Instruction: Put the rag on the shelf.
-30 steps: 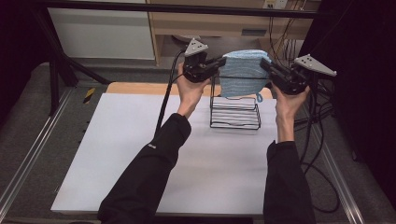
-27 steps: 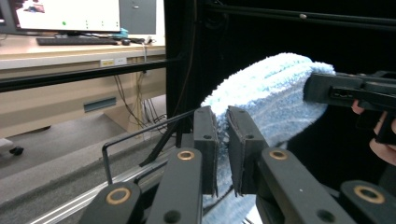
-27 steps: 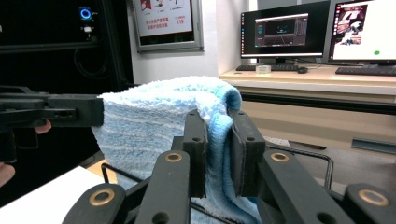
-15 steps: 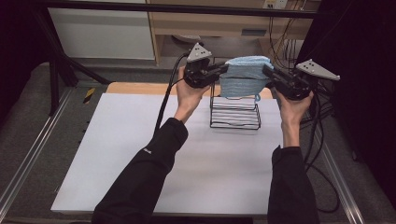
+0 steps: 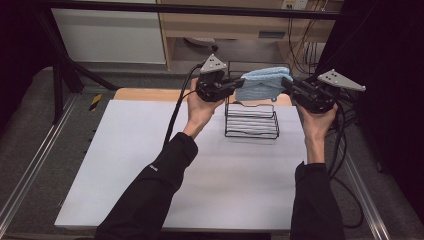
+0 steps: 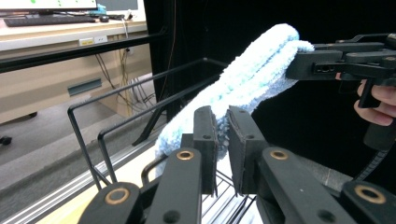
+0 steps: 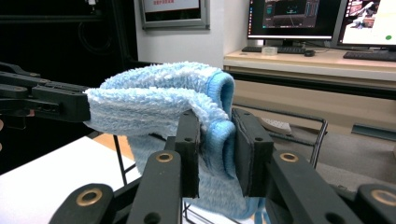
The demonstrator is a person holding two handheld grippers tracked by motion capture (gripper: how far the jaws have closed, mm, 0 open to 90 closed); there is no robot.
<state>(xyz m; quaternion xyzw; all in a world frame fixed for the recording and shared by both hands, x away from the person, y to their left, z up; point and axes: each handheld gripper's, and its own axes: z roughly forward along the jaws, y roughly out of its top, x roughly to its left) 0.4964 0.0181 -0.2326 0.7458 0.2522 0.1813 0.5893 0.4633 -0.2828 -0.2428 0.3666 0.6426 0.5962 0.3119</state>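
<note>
Holding the towel (image 5: 262,84) stretched between our two grippers, we have it up above the black wire rack (image 5: 251,120), which stands on the white table (image 5: 150,165) toward its far edge. The left gripper (image 5: 232,86) pinches one end: in the left gripper view its pads are nearly together with blue pile squeezed between them (image 6: 223,135). The right gripper (image 5: 289,85) has the other end, a folded hem, between its pads (image 7: 217,144); its jaws have just been opening a little, yet the cloth there looks pressed on both sides, so we judge the grip loosened, not let go.

That is our main risk. If the right jaws part further before the towel lies over a rack wire, that end drops, the cloth swings from the left gripper and may slide down the rack's side or bunch on the table. Pulling the hands apart could also tug the hem out of the slack side. Lowering carelessly could nudge the light rack.

The high view gives us the layout, towel over rack with a hand at each side, but not the contact at the pads. The gripper views give that contact, and the left one also shows the rack's top wires running just under the cloth.
</note>
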